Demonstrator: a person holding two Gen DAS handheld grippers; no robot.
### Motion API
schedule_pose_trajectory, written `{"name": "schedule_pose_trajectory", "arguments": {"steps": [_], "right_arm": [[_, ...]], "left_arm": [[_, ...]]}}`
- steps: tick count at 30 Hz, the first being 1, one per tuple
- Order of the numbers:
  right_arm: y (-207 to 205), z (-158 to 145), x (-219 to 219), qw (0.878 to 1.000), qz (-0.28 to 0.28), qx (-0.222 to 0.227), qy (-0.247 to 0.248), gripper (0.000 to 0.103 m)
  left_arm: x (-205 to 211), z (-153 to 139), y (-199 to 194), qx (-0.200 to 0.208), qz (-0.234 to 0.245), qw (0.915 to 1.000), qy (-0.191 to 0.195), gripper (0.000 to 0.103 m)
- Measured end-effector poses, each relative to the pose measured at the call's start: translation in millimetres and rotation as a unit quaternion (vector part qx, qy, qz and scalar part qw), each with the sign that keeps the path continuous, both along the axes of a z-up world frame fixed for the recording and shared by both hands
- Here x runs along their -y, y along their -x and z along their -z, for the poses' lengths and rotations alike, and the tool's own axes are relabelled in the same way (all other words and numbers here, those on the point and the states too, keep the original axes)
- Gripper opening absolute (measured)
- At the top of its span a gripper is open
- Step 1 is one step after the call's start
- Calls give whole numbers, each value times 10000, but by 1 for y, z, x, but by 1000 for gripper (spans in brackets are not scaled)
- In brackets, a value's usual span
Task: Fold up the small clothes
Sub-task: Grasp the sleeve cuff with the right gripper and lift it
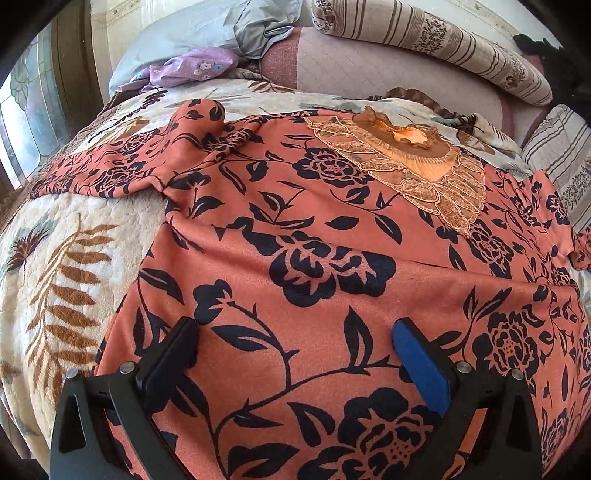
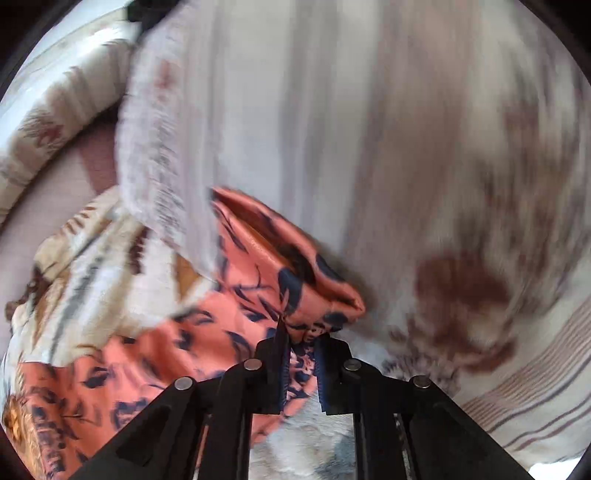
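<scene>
1. The coral blouse (image 1: 295, 229), printed with dark navy flowers and leaves, lies spread front-up over a cream blanket (image 1: 62, 258) with brown fern leaves; its beaded gold neckline (image 1: 417, 162) points to the far side of the bed.
2. One sleeve (image 1: 122, 162) stretches out to the left across the blanket, rumpled near the shoulder; the other sleeve (image 2: 291, 280) is bunched into a fold in the right wrist view.
3. The left gripper (image 1: 295, 354) hangs over the blouse's lower body; its jaws stand wide apart, the cloth lying flat between and beneath them, nothing pinched.
4. The right gripper (image 2: 300, 365) has its jaws drawn narrow on the bunched sleeve; coral cloth fills the slot between the blue pads (image 2: 320, 373) and bulges out just past the tips.
5. A striped pillow (image 2: 369, 129), blurred, lies just beyond that sleeve; a second striped bolster (image 1: 436, 44) lies along the far edge.
6. A pale blue cloth (image 1: 207, 29) and a lilac flowered piece (image 1: 195, 66) lie heaped at the far left corner.
</scene>
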State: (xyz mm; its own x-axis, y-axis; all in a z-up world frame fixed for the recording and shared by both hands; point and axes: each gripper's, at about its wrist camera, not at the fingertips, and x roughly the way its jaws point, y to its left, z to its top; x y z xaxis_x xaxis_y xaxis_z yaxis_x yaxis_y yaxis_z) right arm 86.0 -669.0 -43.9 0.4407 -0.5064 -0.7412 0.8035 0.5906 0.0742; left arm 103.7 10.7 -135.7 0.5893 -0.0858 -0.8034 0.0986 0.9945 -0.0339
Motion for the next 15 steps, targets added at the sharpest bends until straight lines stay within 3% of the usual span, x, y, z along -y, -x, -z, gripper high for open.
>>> {"name": "schedule_pose_trajectory", "arguments": {"steps": [4, 7, 11, 14, 15], "right_arm": [[-22, -83, -55, 9949, -796, 440, 432, 7], [-38, -148, -117, 9820, -1482, 1017, 583, 7], [-56, -214, -225, 9486, -2633, 1623, 669, 7], [-68, -235, -297, 9209, -3312, 1890, 809, 11], [-64, -235, -314, 9169, -3394, 1890, 912, 26]], "left_arm": [[-3, -2, -3, -92, 12, 9999, 114, 103], [-12, -5, -4, -161, 35, 9990, 422, 103], [-28, -11, -4, -282, 36, 9944, 1022, 103], [-34, -13, -2, -314, 113, 9919, 1229, 103], [-34, -14, 0, -311, 152, 9919, 1222, 103]]}}
